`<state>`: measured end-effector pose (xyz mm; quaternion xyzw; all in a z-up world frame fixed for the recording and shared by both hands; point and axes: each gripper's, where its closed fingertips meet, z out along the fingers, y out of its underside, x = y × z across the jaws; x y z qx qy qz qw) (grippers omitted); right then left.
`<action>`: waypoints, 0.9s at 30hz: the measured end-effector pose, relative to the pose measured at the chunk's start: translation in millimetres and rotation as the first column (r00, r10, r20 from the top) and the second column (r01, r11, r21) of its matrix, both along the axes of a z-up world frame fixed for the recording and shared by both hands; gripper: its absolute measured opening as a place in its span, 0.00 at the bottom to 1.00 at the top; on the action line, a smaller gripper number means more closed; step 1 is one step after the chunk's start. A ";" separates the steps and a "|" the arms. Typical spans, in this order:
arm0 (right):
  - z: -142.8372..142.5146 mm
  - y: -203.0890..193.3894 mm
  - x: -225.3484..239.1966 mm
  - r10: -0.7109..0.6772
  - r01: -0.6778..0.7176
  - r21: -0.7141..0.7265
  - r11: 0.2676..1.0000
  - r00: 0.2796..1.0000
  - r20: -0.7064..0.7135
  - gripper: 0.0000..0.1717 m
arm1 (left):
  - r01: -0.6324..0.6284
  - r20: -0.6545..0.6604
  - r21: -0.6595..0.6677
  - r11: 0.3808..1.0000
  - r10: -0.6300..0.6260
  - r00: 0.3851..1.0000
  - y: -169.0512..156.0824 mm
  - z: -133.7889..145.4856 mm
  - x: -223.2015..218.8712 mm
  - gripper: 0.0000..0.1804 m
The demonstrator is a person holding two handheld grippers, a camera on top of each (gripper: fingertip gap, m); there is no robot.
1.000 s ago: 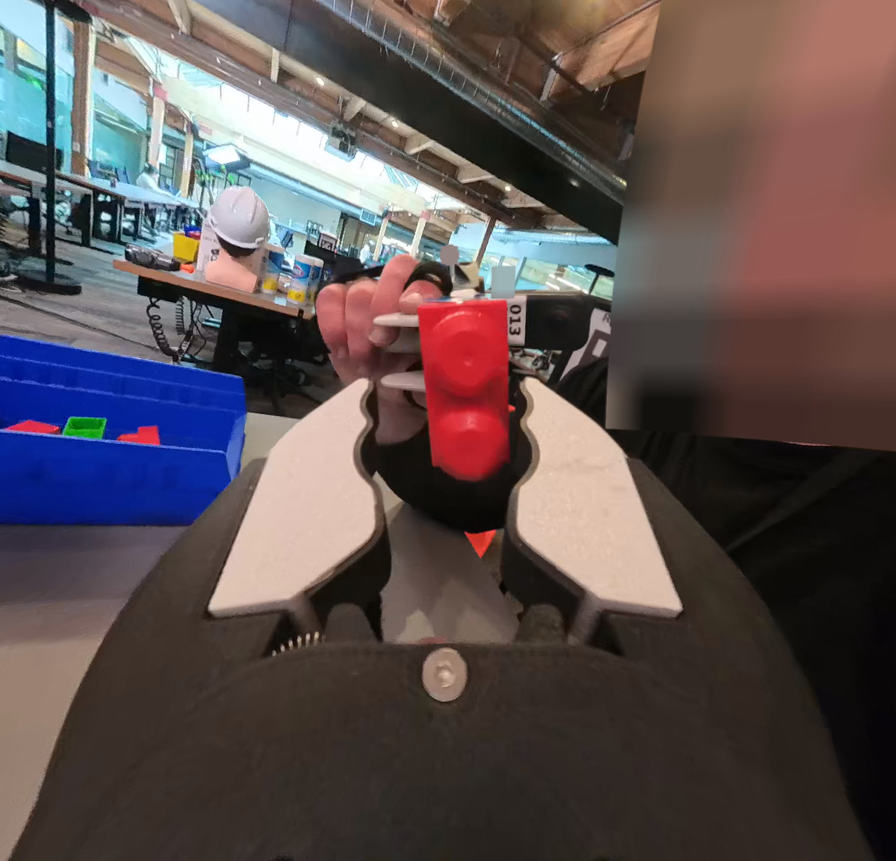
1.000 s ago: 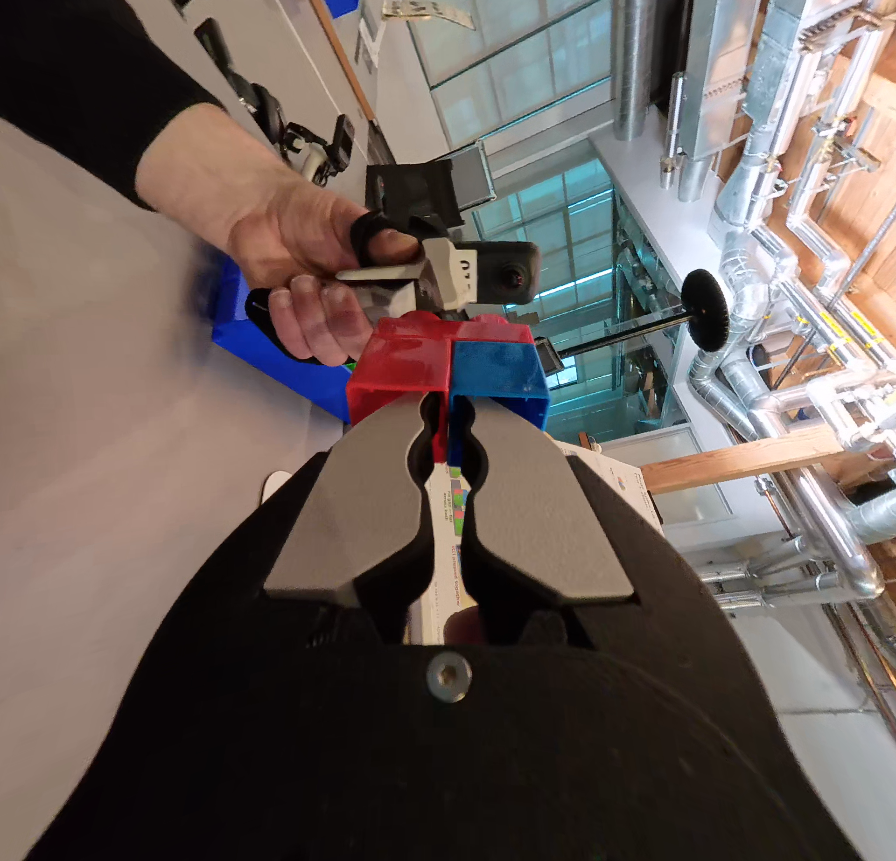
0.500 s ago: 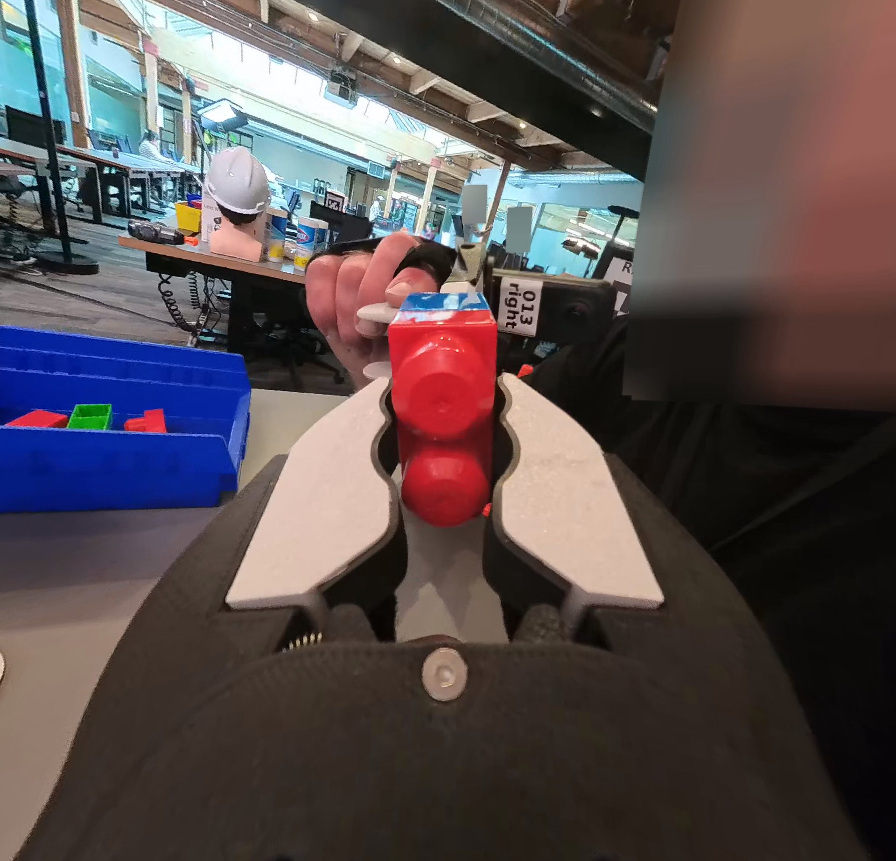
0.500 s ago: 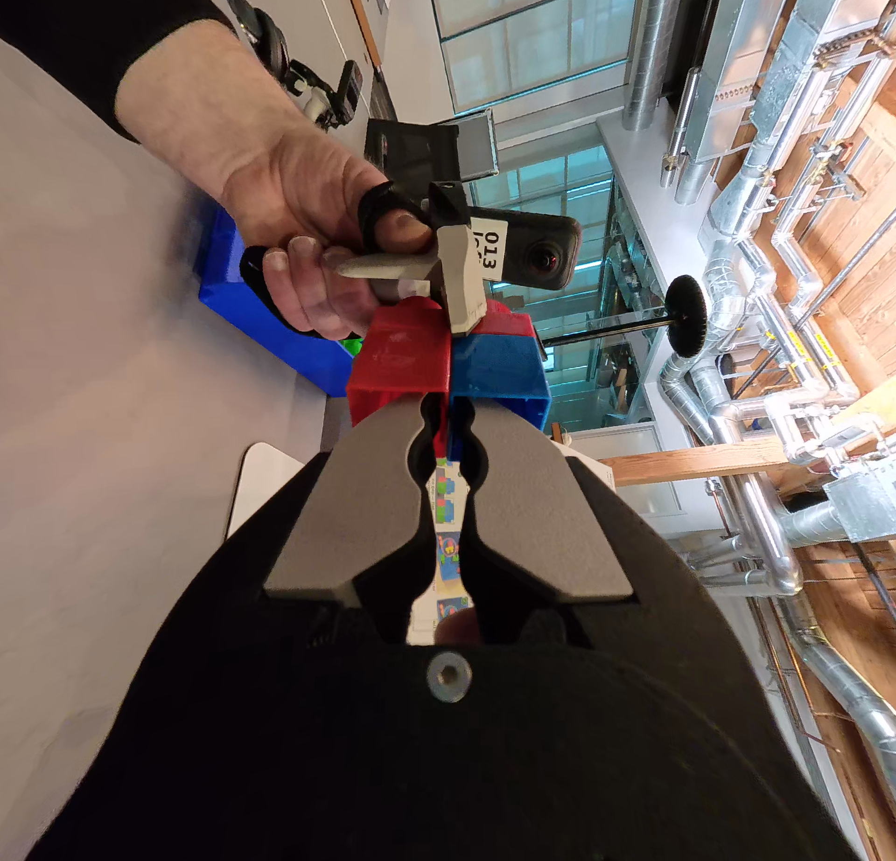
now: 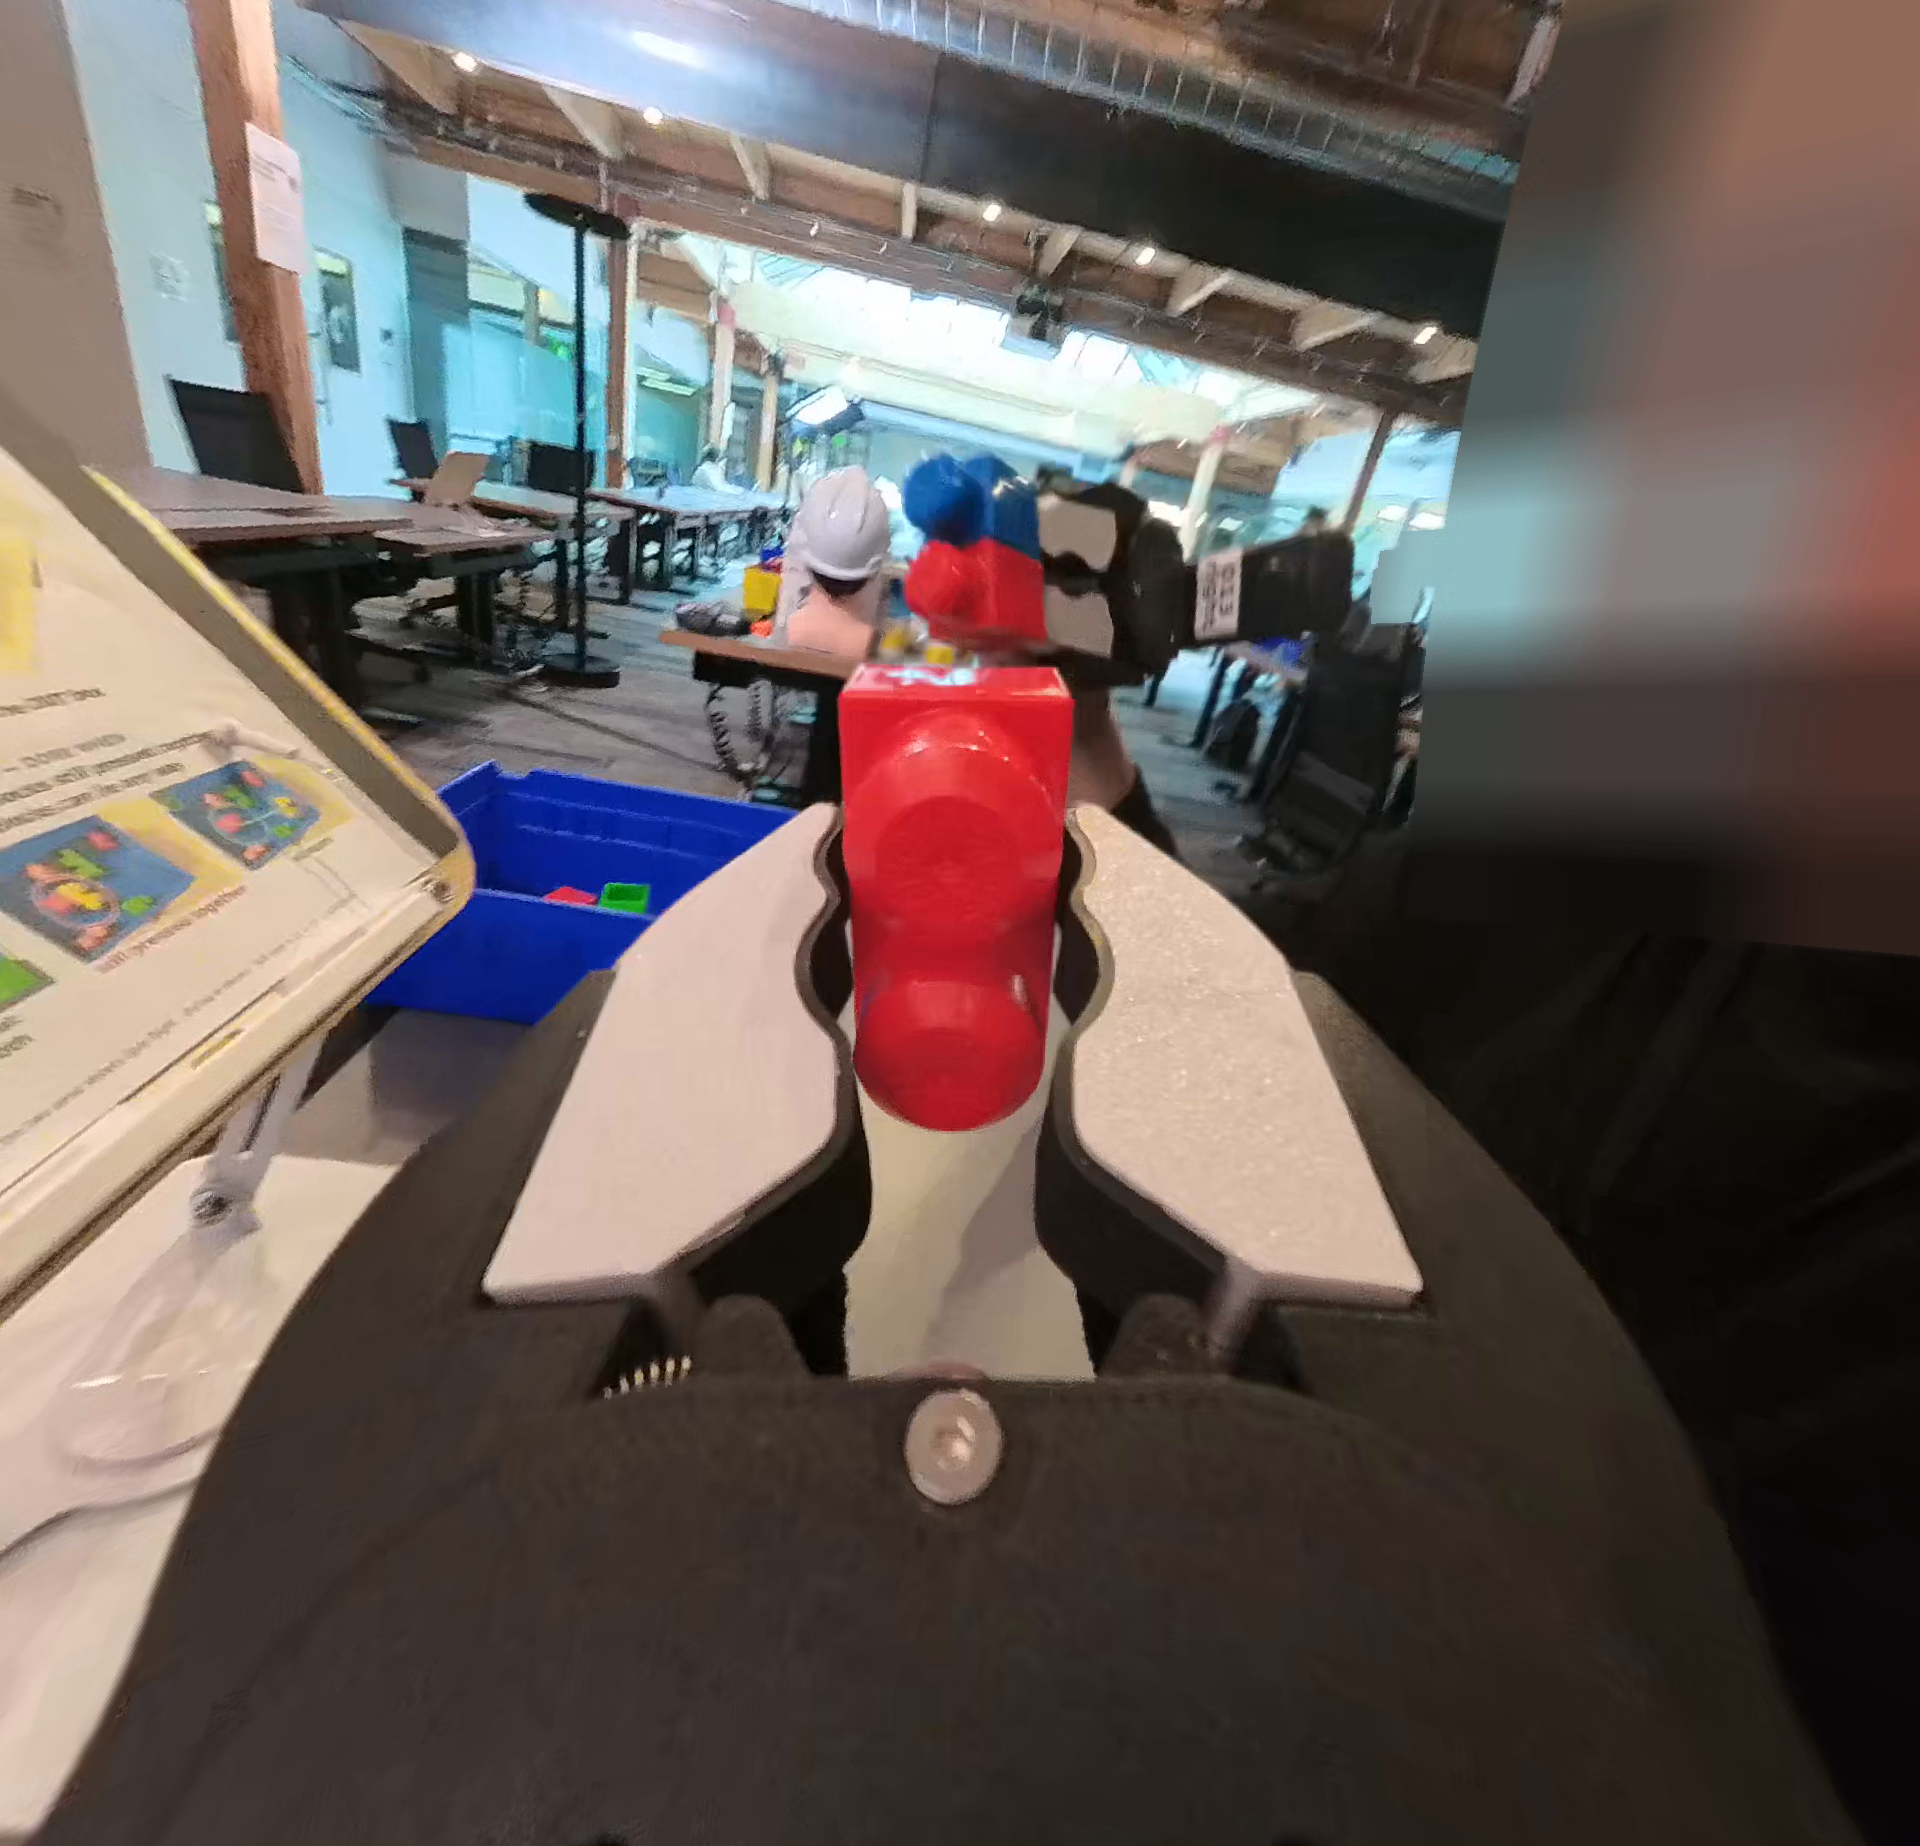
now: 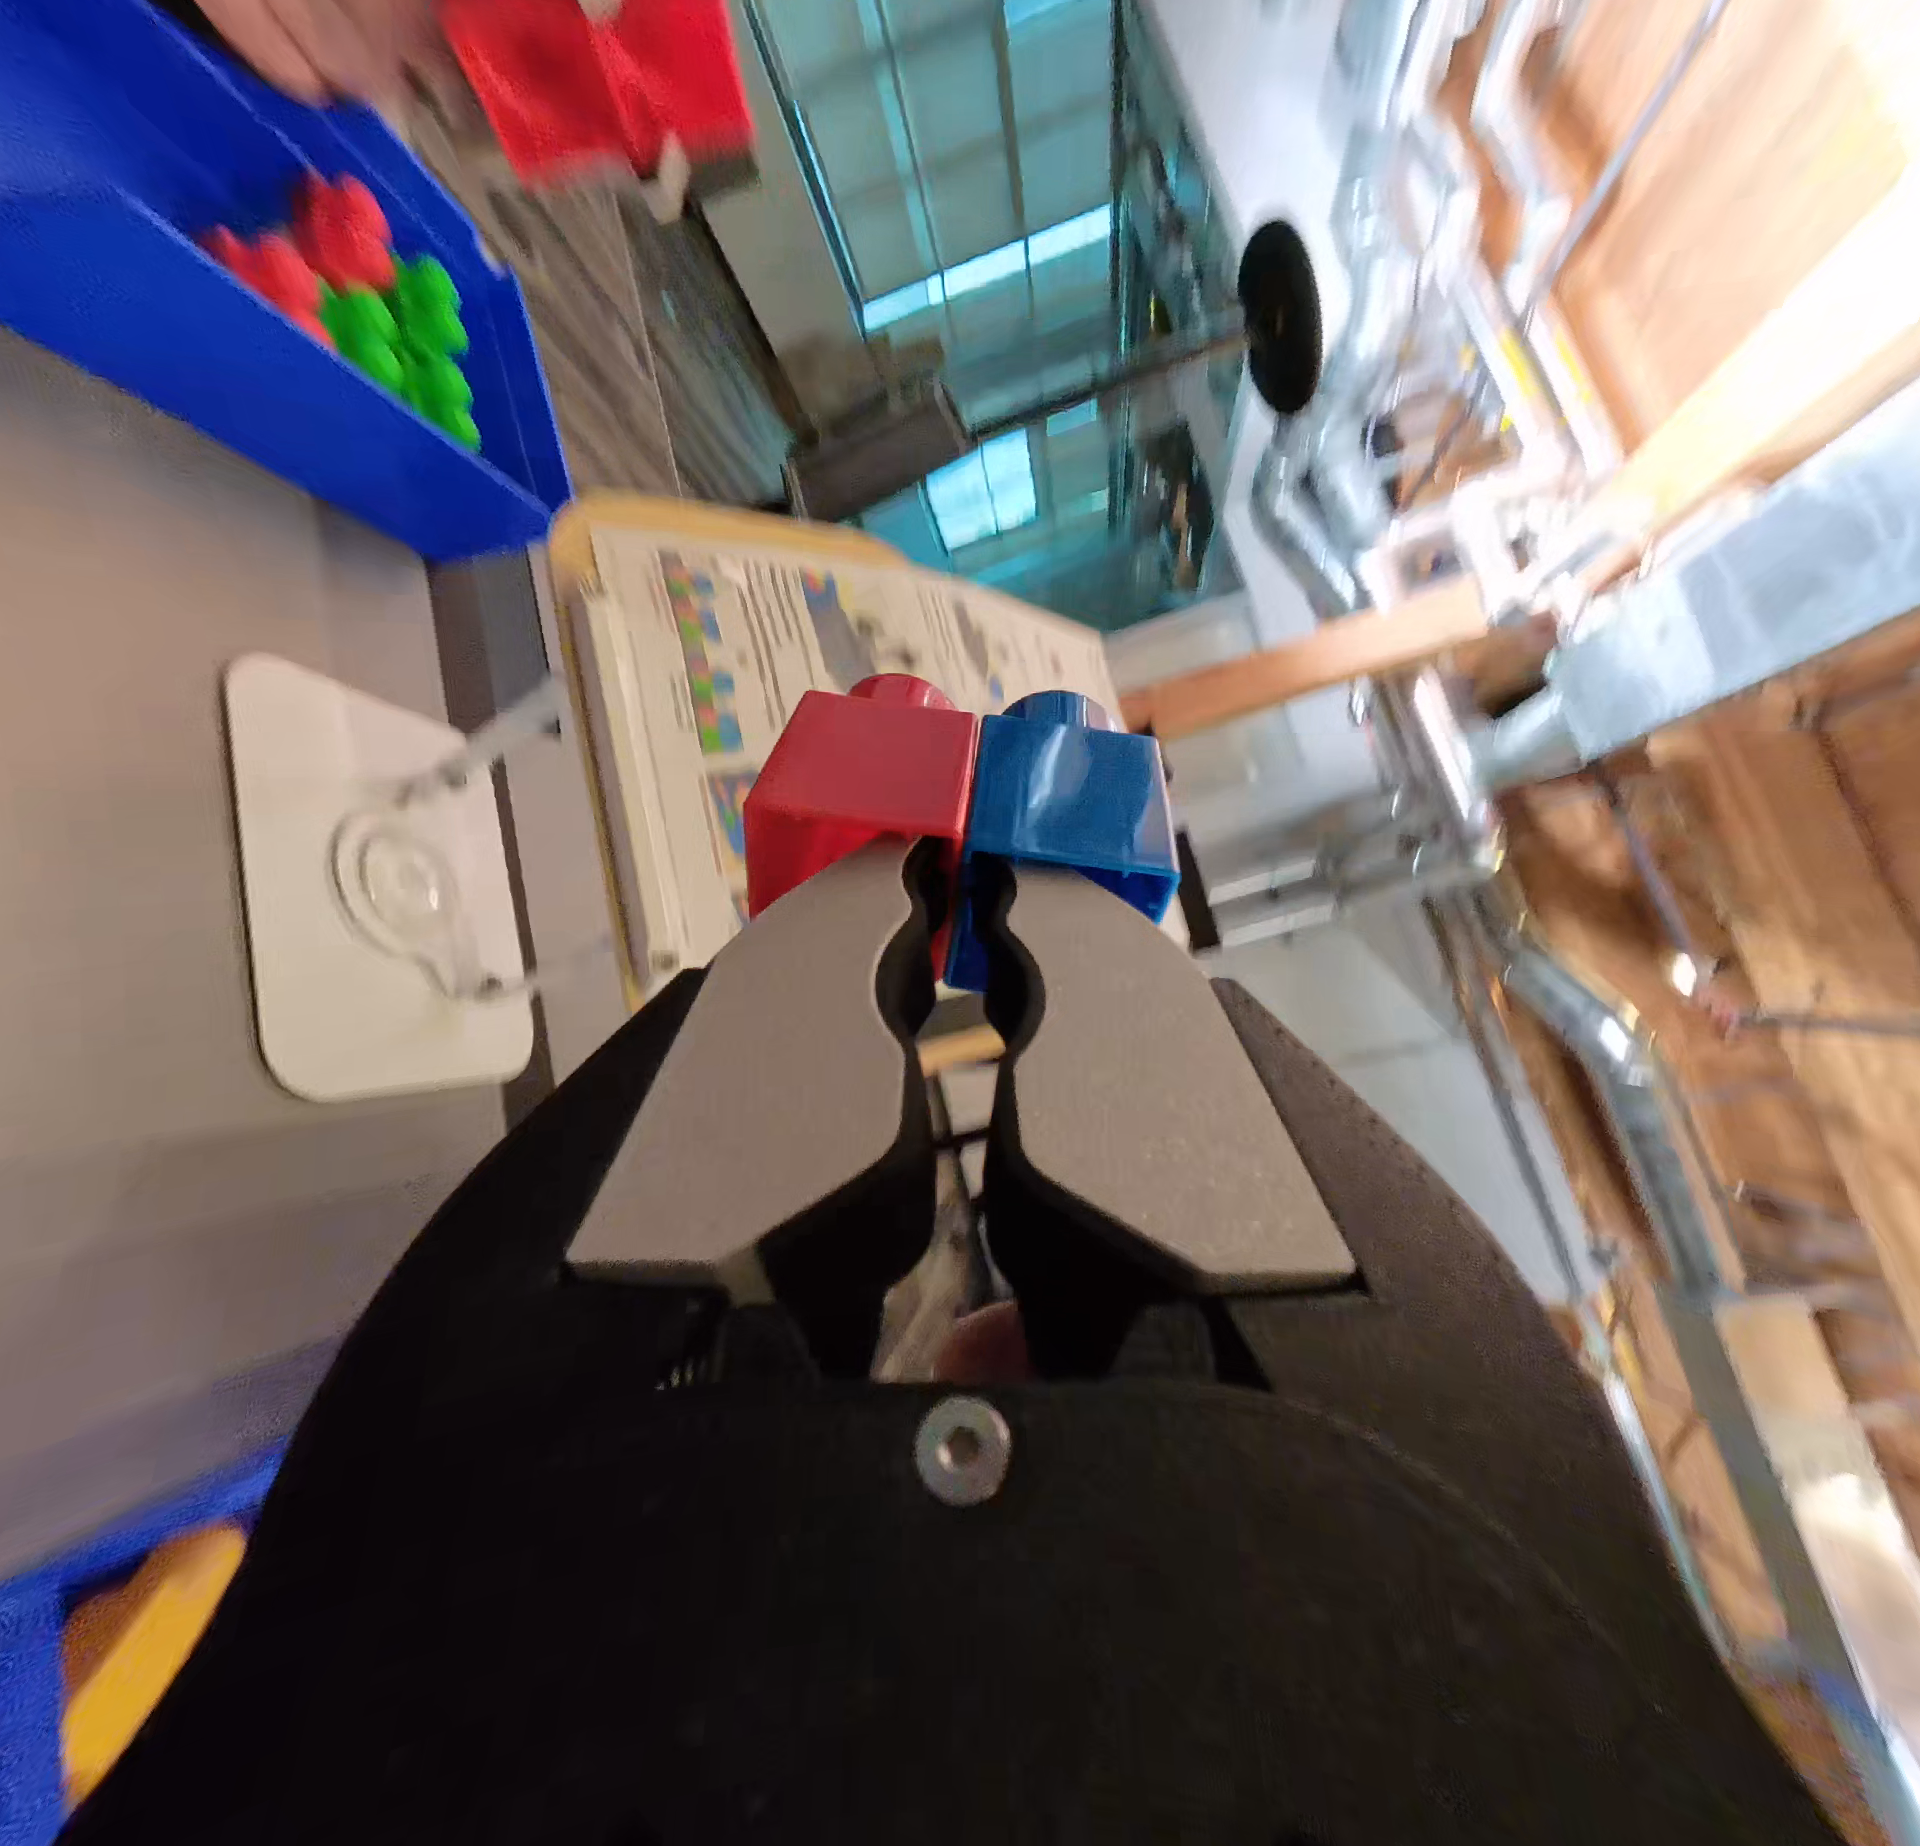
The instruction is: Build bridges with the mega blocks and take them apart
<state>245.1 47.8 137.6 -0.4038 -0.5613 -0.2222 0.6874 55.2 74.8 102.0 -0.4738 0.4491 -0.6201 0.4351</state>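
Left wrist view: left gripper (image 5: 951, 923) clamped on red two-stud block (image 5: 951, 861), pads pressing both sides, studs facing camera. Beyond it right gripper (image 5: 1049, 591) carries red-and-blue pair. Blue bin (image 5: 540, 923) on table holds red and green blocks; instruction sheet (image 5: 156, 861) at left.

Right wrist view: right gripper (image 6: 961, 892) pinches adjoining walls of red single-stud block (image 6: 862, 778) and blue single-stud block (image 6: 1070, 799), held side by side. Blue bin (image 6: 260, 383) at upper left.

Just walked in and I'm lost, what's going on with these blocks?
A person is working with two handheld grippers. The left gripper clamps a red two-stud block by its sides. The right gripper pinches a small red block and a blue block side by side. More blocks sit in the blue bin on the table.
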 end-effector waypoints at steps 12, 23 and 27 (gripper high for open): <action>-116.7 136.7 157.8 -0.547 0.408 -0.608 0.681 0.835 -0.053 0.04 | -0.138 -0.133 0.030 0.990 0.141 0.981 26.9 -19.9 -8.5 0.20; -253.6 203.2 195.3 -0.718 0.425 -0.834 0.353 0.694 0.050 0.04 | -0.103 -0.227 0.002 0.995 0.101 0.969 29.9 -51.8 18.4 0.20; -276.7 208.9 209.3 -0.782 0.438 -0.873 0.213 0.612 0.116 0.22 | -0.090 -0.240 -0.013 0.996 0.084 0.967 29.3 -58.4 26.4 0.20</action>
